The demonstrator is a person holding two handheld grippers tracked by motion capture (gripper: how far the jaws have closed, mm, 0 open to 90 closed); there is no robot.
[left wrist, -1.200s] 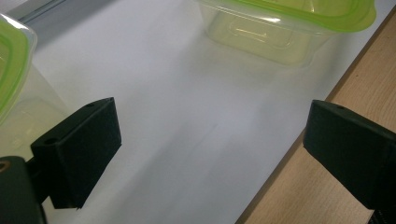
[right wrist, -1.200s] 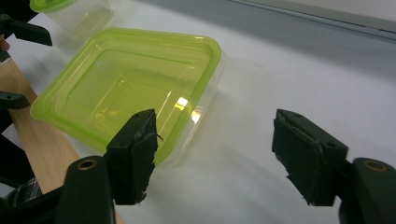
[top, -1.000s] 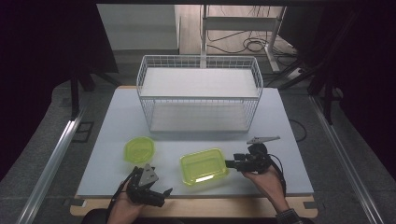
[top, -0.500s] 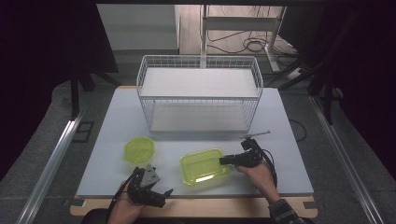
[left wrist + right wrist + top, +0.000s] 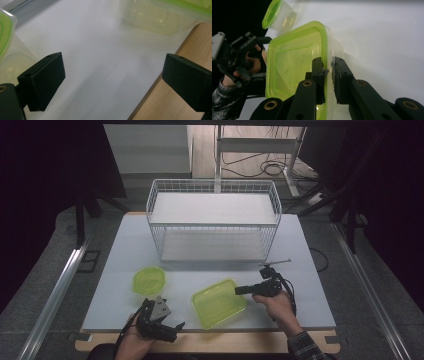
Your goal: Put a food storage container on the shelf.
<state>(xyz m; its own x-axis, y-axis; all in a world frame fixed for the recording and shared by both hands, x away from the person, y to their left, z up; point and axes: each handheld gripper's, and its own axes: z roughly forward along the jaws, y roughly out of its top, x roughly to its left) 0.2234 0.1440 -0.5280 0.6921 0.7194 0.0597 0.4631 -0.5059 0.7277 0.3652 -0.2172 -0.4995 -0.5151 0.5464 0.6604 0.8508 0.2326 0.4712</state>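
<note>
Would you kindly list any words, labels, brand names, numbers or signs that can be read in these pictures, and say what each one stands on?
None can be read.
The rectangular green-rimmed container: plain, no label or embossed text legible.
The round green-rimmed container: plain.
The white wire basket: no tag.
The right gripper, its jaws astride the rectangular container's rim, and the left gripper: no markings legible.

Right claw (image 5: 328,72) pinches the rim of a square green container (image 5: 297,62) on the white tabletop (image 5: 387,37); a round tub (image 5: 277,15) stands beyond.
</note>
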